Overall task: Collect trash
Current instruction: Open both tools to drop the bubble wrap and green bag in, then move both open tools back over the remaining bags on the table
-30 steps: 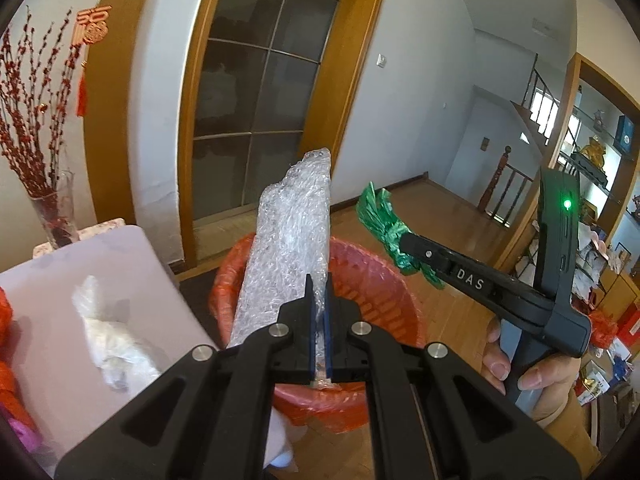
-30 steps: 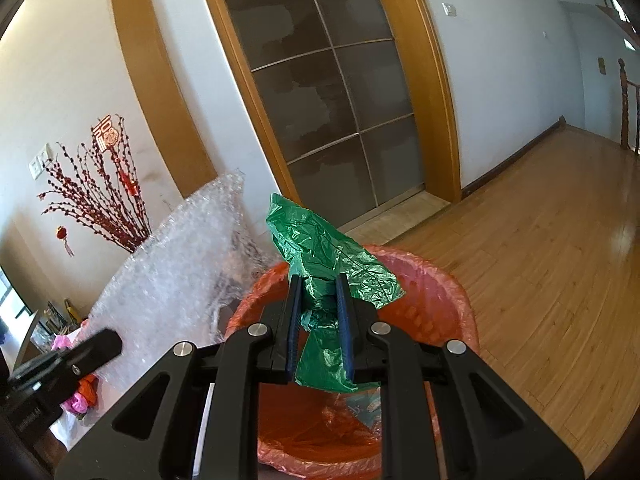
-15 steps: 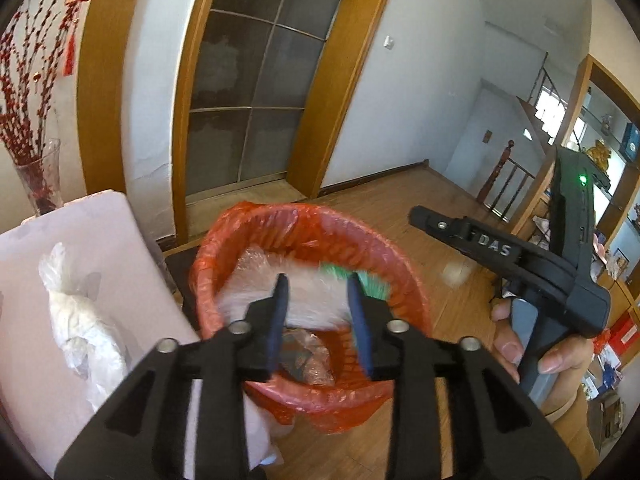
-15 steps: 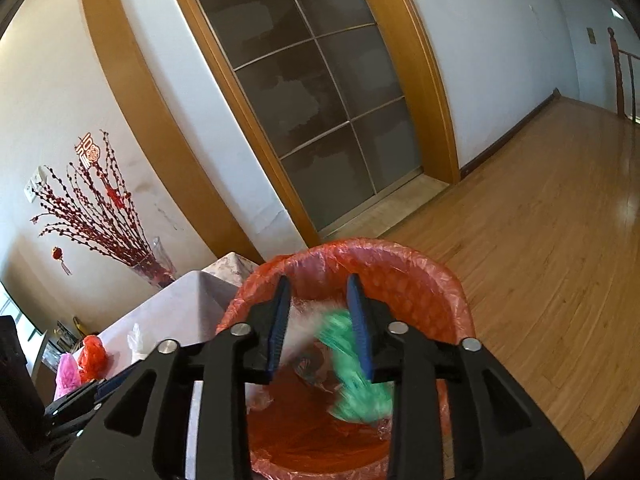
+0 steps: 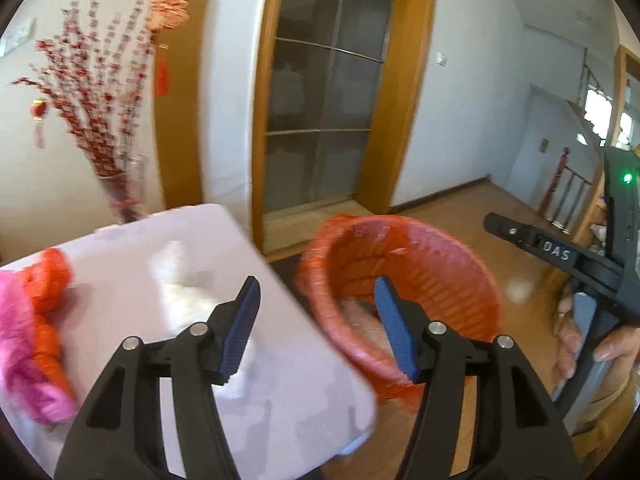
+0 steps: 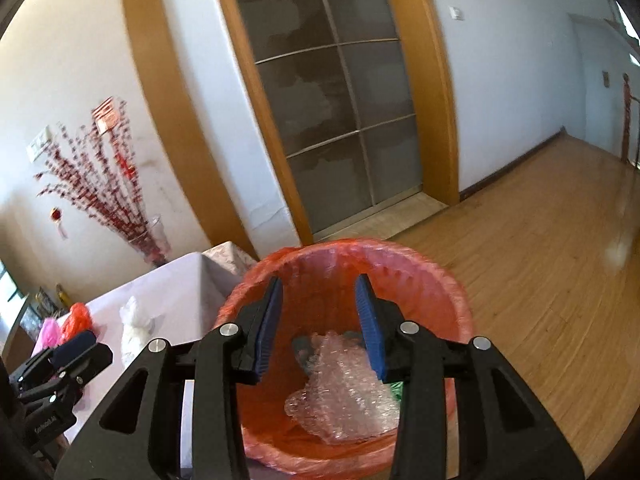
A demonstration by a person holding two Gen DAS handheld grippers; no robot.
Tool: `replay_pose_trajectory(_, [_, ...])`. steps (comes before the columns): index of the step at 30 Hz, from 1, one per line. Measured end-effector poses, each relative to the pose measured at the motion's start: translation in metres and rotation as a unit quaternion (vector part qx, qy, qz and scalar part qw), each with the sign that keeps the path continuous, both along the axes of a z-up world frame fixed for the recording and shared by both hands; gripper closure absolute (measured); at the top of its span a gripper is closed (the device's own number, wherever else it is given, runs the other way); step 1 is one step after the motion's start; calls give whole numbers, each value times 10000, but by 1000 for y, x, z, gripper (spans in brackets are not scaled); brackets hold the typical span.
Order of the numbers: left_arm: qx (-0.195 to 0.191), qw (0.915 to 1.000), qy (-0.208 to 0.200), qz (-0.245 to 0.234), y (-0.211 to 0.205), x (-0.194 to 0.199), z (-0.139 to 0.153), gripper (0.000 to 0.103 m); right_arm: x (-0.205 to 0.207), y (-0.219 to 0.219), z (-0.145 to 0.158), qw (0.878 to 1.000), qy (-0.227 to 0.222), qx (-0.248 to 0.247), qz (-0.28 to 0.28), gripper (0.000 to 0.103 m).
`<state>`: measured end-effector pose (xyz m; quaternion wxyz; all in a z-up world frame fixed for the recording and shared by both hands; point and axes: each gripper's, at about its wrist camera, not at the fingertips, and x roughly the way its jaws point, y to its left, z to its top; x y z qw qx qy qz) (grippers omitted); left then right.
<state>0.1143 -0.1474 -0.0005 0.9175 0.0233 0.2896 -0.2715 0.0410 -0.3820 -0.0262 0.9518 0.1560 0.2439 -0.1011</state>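
A red-lined trash bin (image 6: 456,320) stands on the floor beside a white table (image 5: 132,240). Bubble wrap (image 6: 344,396) lies inside the bin, with a bit of green bag (image 6: 396,390) at its right. My right gripper (image 6: 318,320) is open and empty above the bin. My left gripper (image 5: 316,320) is open and empty, over the table corner and the bin's (image 5: 448,256) left rim. On the table lie a white plastic bag (image 5: 180,284), an orange bag (image 5: 48,280) and a pink bag (image 5: 16,344). They also show in the right wrist view, white bag (image 6: 134,328) nearest.
A vase of red branches (image 5: 108,120) stands at the table's far edge, by the wall. A glass door in a wooden frame (image 5: 328,92) is behind the bin. Wooden floor (image 6: 540,260) spreads to the right. The right gripper's body (image 5: 560,256) shows at right.
Both grippers opened and dropped the bubble wrap and green bag into the bin. The left gripper has since swung left toward the table and opened wider.
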Motion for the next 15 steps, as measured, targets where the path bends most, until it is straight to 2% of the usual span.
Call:
replay_pose_trajectory(8, [223,9952,-371,881,75,-14,10,40,14,62,5,9965,61,-225,805,64])
replay_pose_trajectory(15, [377,9799,-440,1911,159,-19,10,37,38,128,-7,9870,298,-345,1544,64])
